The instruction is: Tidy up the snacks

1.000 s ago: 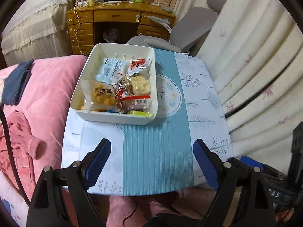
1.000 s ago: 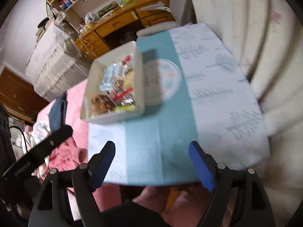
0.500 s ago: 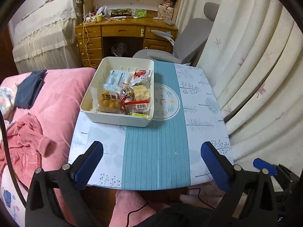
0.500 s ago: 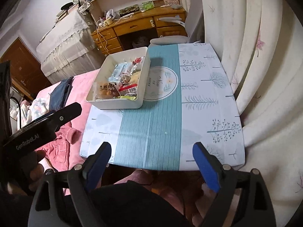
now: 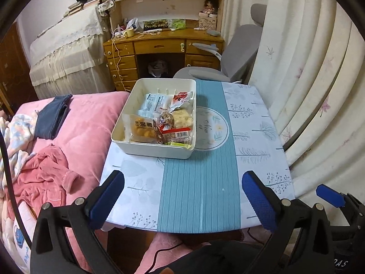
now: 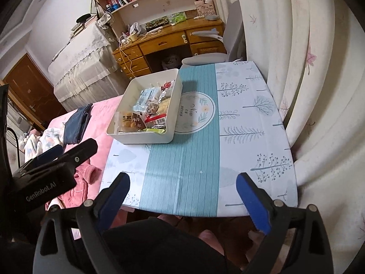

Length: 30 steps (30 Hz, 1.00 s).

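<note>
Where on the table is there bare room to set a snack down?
Free: the whole stretch of table right of the white bin, out to the curtain, and the near strip between bin and table edge. Crowded: inside the bin, where the snack packets overlap.

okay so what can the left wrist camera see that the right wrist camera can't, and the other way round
Only the left wrist view shows the gray chair's headrest and a blue fingertip of the right gripper at the lower right edge. Only the right wrist view shows the brown door and the left gripper's black body marked GenRobot.AI. Both show the white bin of packaged snacks on the patterned table, the wooden desk and pink bedding.
</note>
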Each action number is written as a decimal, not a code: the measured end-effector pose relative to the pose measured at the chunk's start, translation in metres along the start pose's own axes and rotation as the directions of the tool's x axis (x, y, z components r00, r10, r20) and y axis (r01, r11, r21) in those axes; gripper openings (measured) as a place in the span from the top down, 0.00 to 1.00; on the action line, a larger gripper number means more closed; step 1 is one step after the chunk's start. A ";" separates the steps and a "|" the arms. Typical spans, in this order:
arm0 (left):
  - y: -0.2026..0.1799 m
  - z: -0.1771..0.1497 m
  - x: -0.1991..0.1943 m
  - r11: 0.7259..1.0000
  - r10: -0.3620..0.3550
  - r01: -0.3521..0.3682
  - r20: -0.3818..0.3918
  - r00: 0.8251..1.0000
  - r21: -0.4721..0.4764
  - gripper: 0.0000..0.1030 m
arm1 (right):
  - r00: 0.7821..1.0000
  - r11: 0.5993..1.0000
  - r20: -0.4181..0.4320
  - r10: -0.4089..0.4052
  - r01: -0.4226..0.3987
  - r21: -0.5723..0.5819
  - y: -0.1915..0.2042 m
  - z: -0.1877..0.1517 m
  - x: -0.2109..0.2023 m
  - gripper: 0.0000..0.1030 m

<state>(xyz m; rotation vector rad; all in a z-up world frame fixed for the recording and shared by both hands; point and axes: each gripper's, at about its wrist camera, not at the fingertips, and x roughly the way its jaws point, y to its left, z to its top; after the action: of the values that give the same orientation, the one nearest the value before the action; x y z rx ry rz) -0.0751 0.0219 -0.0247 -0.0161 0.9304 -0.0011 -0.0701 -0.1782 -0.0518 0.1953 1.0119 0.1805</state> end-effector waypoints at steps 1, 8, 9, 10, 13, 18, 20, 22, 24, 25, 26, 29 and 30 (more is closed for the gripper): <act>-0.002 0.001 0.000 1.000 0.004 -0.004 0.002 1.000 0.004 0.01 | 1.000 1.000 0.001 0.002 -0.002 -0.003 0.000 0.000 0.000 0.08; -0.014 0.004 0.001 0.999 0.007 -0.008 0.014 1.000 0.032 0.01 | 1.000 1.000 0.004 0.007 -0.007 -0.006 -0.003 0.002 0.003 0.07; -0.015 0.005 0.002 0.999 0.009 -0.009 0.016 1.000 0.031 0.01 | 1.000 1.000 0.005 0.007 -0.007 -0.006 -0.003 0.003 0.003 0.07; -0.016 0.006 0.002 0.999 0.007 -0.008 0.015 1.000 0.031 0.01 | 1.000 1.000 0.005 0.008 -0.008 -0.005 -0.004 0.004 0.005 0.07; -0.015 0.006 0.002 0.999 0.007 -0.007 0.015 1.000 0.031 0.01 | 1.000 1.000 0.009 0.008 -0.008 -0.002 -0.005 0.007 0.005 0.07; -0.017 0.008 0.007 1.000 0.008 -0.009 0.010 1.000 0.022 0.01 | 1.000 1.000 -0.004 0.008 -0.008 -0.003 -0.006 0.012 0.012 0.07; -0.017 0.008 0.011 1.000 0.007 -0.007 0.002 1.000 0.016 0.01 | 1.000 1.000 -0.011 0.009 -0.009 -0.006 -0.007 0.014 0.014 0.07; -0.015 0.007 0.013 1.000 0.004 -0.004 -0.008 1.000 0.007 0.01 | 1.000 1.000 -0.017 0.009 -0.009 -0.006 -0.007 0.015 0.015 0.08; -0.014 0.008 0.014 1.000 0.005 -0.005 -0.012 1.000 -0.001 0.01 | 1.000 1.000 -0.027 0.009 -0.009 -0.005 -0.007 0.016 0.018 0.07; -0.013 0.009 0.015 1.000 0.005 -0.005 -0.012 1.000 -0.004 0.01 | 0.999 1.000 -0.031 0.008 -0.008 -0.005 -0.007 0.017 0.019 0.08; -0.014 0.010 0.015 1.000 0.004 -0.004 -0.013 1.000 -0.006 0.01 | 0.999 1.000 -0.034 0.008 -0.008 -0.005 -0.008 0.017 0.020 0.08; -0.013 0.009 0.016 1.000 0.005 -0.005 -0.016 1.000 -0.007 0.01 | 0.999 1.000 -0.048 0.008 -0.008 -0.004 -0.010 0.018 0.023 0.08; -0.013 0.009 0.016 1.000 0.004 -0.004 -0.016 1.000 -0.007 0.01 | 0.999 1.000 -0.053 0.007 -0.007 -0.003 -0.010 0.019 0.024 0.08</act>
<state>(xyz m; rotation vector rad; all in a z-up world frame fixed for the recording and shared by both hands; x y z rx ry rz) -0.0579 0.0089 -0.0316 -0.0204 0.9460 0.0058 -0.0413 -0.1840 -0.0640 0.1919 1.0637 0.1942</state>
